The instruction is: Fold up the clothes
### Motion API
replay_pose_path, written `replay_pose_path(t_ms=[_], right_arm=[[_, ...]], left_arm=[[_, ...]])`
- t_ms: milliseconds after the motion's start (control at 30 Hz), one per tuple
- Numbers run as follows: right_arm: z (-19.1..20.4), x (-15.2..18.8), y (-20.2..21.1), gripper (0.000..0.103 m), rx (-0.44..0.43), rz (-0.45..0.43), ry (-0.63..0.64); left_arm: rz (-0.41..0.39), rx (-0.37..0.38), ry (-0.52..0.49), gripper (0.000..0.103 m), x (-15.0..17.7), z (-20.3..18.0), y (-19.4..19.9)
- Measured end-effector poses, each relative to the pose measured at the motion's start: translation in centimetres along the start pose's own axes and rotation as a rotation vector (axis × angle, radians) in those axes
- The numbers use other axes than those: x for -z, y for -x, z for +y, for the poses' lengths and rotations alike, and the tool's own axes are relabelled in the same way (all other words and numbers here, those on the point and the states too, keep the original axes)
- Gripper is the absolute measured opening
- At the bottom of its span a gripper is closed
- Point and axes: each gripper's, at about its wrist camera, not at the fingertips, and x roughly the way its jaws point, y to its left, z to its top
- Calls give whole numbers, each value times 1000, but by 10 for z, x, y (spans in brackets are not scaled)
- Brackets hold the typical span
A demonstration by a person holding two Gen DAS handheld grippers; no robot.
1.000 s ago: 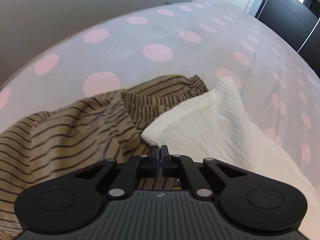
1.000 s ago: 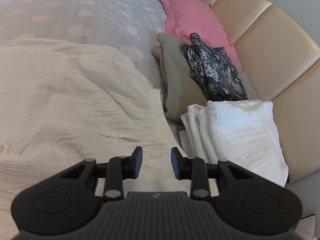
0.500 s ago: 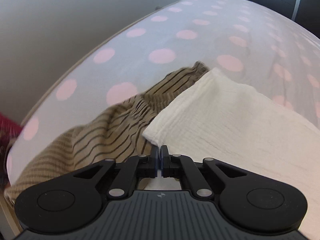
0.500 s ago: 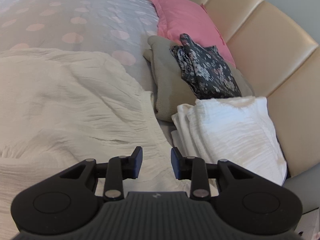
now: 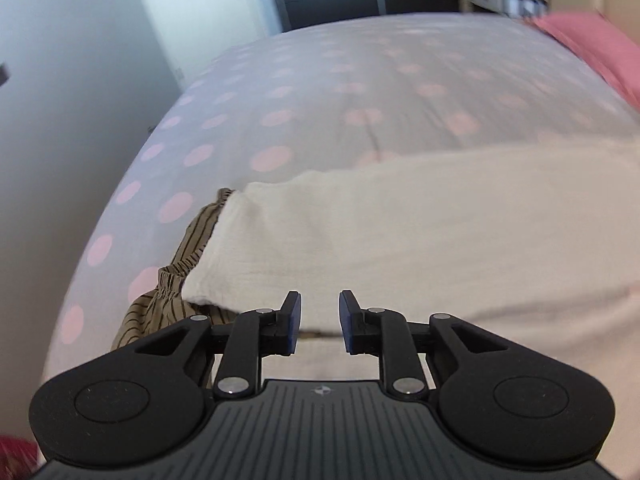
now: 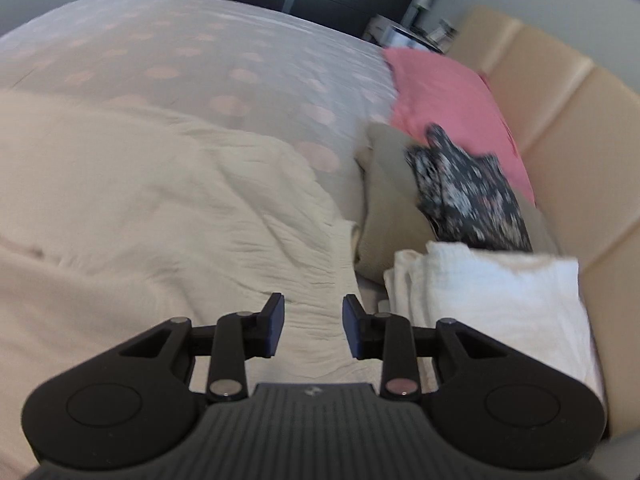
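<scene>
Cloth (image 5: 400,232) on bed (image 5: 320,92), over striped garment (image 5: 168,296)

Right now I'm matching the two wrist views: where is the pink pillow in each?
Left wrist: pink pillow at the far upper right edge.
Right wrist: pink pillow upper right, against the headboard.
Shared landmark: the cream garment spread on the dotted bedspread.

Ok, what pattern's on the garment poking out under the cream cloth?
Tan with thin dark stripes, clearest in the left wrist view.

Two hand-held grippers — left (image 5: 319,317); right (image 6: 313,326) — five garments; one pink pillow (image 6: 448,98).
</scene>
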Motion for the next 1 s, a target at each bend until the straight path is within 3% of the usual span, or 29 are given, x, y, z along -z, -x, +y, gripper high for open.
replay_pose_path(t_ms=[267,433,767,1000], right_arm=[[21,11,28,35,-11,-107,494],[28,32,47,36,-90,-110,795],[34,78,52,39,-223,83,952],[47,93,57,39,-233,97,998]], left_arm=[[62,-19,-290,28,54,-12,28],[115,-16,-463,37,89,-21,40],[316,28,-913,45,172,-62,19],[313,-41,-1054,46,194,-68,0]])
